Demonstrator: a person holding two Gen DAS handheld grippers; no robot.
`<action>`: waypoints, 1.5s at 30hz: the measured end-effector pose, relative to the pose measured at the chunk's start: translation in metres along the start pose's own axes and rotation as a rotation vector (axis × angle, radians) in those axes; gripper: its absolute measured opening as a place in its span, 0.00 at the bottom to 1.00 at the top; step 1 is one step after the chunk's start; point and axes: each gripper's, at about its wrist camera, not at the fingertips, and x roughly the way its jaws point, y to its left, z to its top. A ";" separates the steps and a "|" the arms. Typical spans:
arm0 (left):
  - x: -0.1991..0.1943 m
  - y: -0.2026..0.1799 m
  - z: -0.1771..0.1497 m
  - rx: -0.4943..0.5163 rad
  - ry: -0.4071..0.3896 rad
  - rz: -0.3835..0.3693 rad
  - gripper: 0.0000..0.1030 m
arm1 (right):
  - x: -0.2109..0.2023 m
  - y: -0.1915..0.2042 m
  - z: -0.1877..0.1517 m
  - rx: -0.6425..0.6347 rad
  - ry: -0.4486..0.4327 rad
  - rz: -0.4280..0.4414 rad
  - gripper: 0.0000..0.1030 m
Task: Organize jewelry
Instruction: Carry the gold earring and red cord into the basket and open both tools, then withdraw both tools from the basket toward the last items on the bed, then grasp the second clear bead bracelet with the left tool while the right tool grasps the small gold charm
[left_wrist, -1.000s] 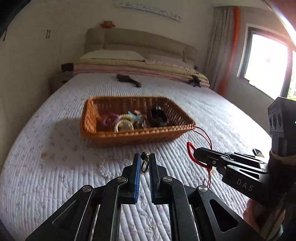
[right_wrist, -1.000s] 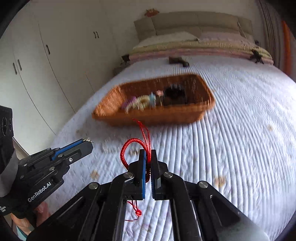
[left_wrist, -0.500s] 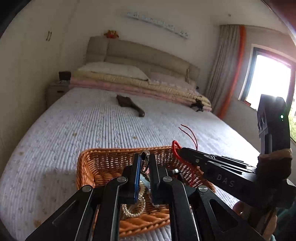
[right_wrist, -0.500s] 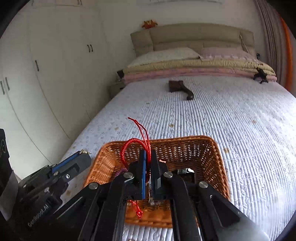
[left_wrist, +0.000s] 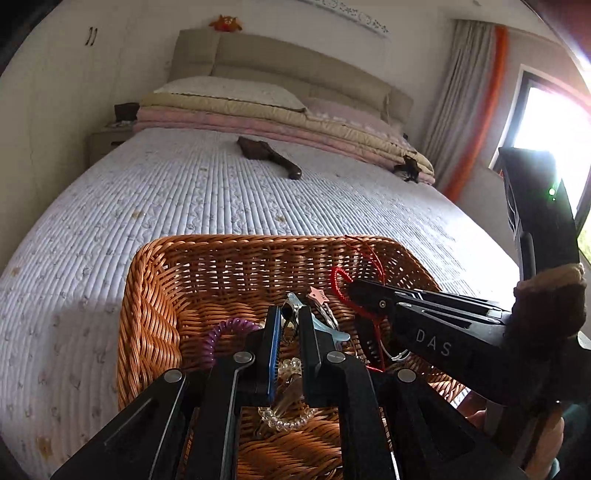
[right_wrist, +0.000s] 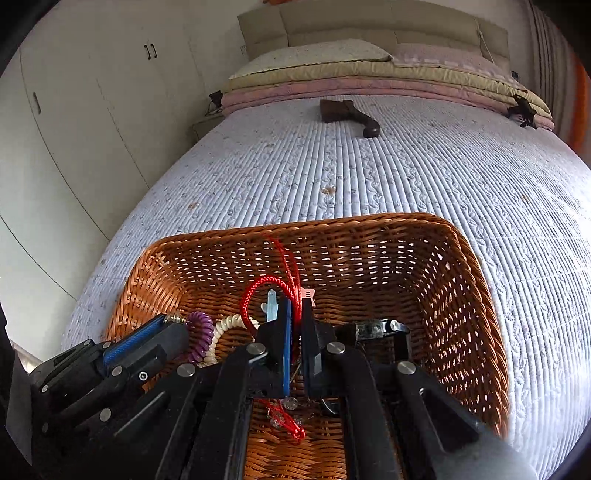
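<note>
**Two pieces held over the basket, ready to drop**

The red cord bracelet (right_wrist: 264, 295) is pinched between the right gripper (right_wrist: 295, 314) fingers, which are pressed together on it; its loop stands up above the tips and its tails hang down below them towards the basket floor. The left gripper (left_wrist: 290, 321) has its fingers nearly together on a small metal clip (left_wrist: 290, 314), held upright between the tips. Both pieces hang over the inside of the wicker basket (left_wrist: 147, 314), and this seems the point of the pose: letting go here would likely land each piece inside rather than on the bed (left_wrist: 184, 195).

Under the fingers the basket already holds a purple coil hair tie (right_wrist: 201, 336), a pearl bracelet (left_wrist: 288, 421), a pale blue clip (left_wrist: 328, 328) and a pink star clip (left_wrist: 319, 294). The grippers sit side by side, close but apart, so each piece has its own spot. A brown brush (left_wrist: 267, 155) lies well apart, further up the bed.
</note>
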 end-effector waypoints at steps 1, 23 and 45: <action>0.000 -0.001 -0.001 0.003 -0.002 -0.010 0.10 | 0.000 -0.001 -0.001 0.000 -0.001 -0.002 0.06; -0.145 0.006 -0.014 0.012 -0.209 -0.038 0.47 | -0.136 -0.001 -0.042 -0.015 -0.218 0.041 0.25; -0.123 0.014 -0.124 0.031 0.016 0.053 0.47 | -0.096 0.024 -0.162 -0.068 -0.048 0.103 0.25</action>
